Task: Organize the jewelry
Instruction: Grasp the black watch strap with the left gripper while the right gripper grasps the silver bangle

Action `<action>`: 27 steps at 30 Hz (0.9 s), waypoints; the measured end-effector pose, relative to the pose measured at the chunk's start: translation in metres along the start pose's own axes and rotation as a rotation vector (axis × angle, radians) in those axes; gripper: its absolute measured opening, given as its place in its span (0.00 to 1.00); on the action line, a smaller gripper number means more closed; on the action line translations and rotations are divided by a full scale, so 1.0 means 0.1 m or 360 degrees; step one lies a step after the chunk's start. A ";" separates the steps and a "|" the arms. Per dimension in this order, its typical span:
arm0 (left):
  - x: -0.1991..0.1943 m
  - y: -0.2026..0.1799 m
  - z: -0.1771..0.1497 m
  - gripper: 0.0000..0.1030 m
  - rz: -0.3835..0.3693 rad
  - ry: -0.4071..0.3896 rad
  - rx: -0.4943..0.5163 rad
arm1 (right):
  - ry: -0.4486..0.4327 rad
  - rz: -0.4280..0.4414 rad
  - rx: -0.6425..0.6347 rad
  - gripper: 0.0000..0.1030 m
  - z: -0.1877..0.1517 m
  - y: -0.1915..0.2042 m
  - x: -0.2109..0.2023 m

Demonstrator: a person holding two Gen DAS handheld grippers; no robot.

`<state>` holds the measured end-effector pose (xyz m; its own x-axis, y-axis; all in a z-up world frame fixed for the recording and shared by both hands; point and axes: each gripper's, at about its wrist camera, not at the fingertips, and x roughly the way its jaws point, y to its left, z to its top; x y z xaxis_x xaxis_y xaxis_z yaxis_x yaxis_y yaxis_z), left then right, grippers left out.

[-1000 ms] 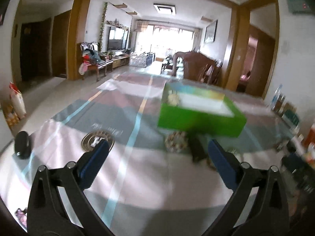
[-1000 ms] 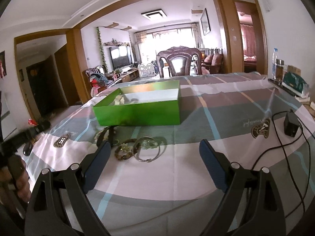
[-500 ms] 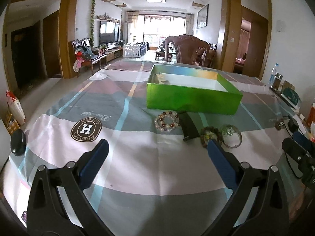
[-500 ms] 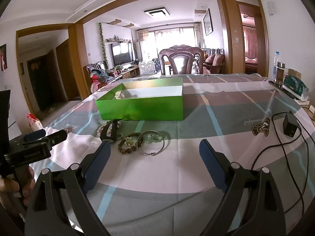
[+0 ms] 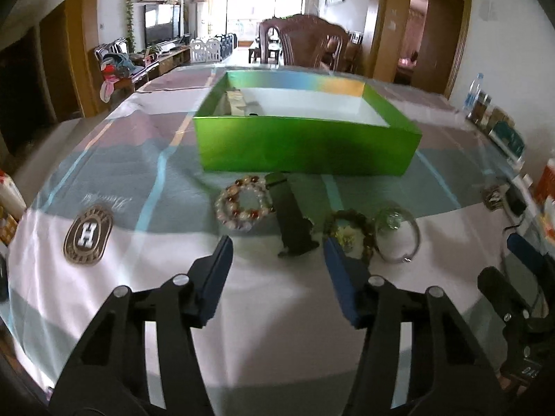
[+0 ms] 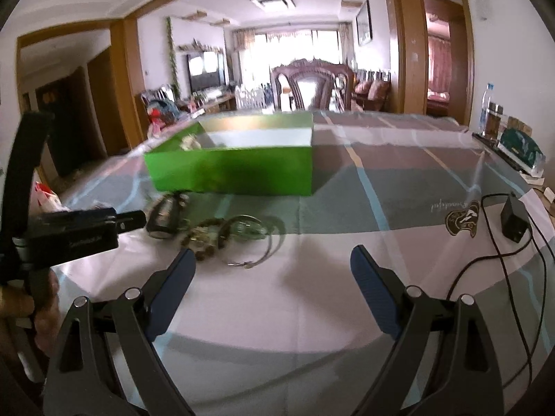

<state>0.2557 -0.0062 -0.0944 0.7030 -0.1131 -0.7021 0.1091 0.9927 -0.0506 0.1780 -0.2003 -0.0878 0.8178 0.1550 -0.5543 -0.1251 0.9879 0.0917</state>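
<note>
An open green box (image 5: 305, 149) stands mid-table with small items in its far left corner. In front of it lie a pearl-and-red bead bracelet (image 5: 242, 204), a black strap (image 5: 291, 218), a dark bead bracelet (image 5: 350, 232) and a silver bangle (image 5: 399, 232). My left gripper (image 5: 277, 246) is low over the cloth with its jaws closing. The strap's near end lies just ahead between the fingertips, untouched. My right gripper (image 6: 272, 256) is wide, its jaws closing a little, with nothing in them. The bangle (image 6: 253, 239) and the dark bead bracelet (image 6: 204, 239) lie just beyond its left finger.
A black adapter (image 6: 515, 222) with its cable lies at the right. Bottles and a green packet (image 6: 520, 145) stand along the right edge. A wooden chair (image 6: 312, 83) is behind the table. A hand (image 6: 20, 308) holds the left gripper's body (image 6: 73, 239).
The left gripper has moved forward and down to the jewelry, and its jaws have narrowed by about half. The right gripper has come slightly closer to the bangle.
</note>
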 end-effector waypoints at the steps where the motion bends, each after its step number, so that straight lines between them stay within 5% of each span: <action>1: 0.07 -0.03 0.05 0.53 0.0015 0.0020 0.0009 | 0.0053 0.0007 0.0001 0.77 0.04 -0.02 0.11; 10: 0.50 0.00 0.20 0.52 0.0059 0.0194 -0.0019 | 0.0418 0.0015 -0.0050 0.59 0.21 0.00 0.95; 11: 0.54 0.00 0.21 0.47 0.0054 0.0206 -0.0024 | 0.0442 0.0027 -0.0046 0.50 0.21 0.01 1.00; 13: 0.58 0.02 0.20 0.20 0.0041 0.0221 -0.0039 | 0.0457 0.0036 -0.0056 0.29 0.23 0.02 1.05; 14: 0.58 0.04 0.21 0.15 0.0032 0.0221 -0.0058 | 0.0452 0.0046 -0.0068 0.06 0.23 0.04 1.05; 18: 0.33 0.10 0.23 0.15 0.0000 0.0075 -0.0062 | 0.0360 0.0118 -0.0051 0.04 0.27 0.05 0.84; 27: -1.00 0.29 0.17 0.15 -0.0048 -0.0427 -0.0093 | -0.0115 0.0182 0.0004 0.04 0.45 -0.02 -0.34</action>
<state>0.2006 0.0331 -0.0132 0.8618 -0.1420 -0.4870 0.0979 0.9885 -0.1150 0.1759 -0.2078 -0.0314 0.8367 0.2658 -0.4789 -0.2186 0.9638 0.1530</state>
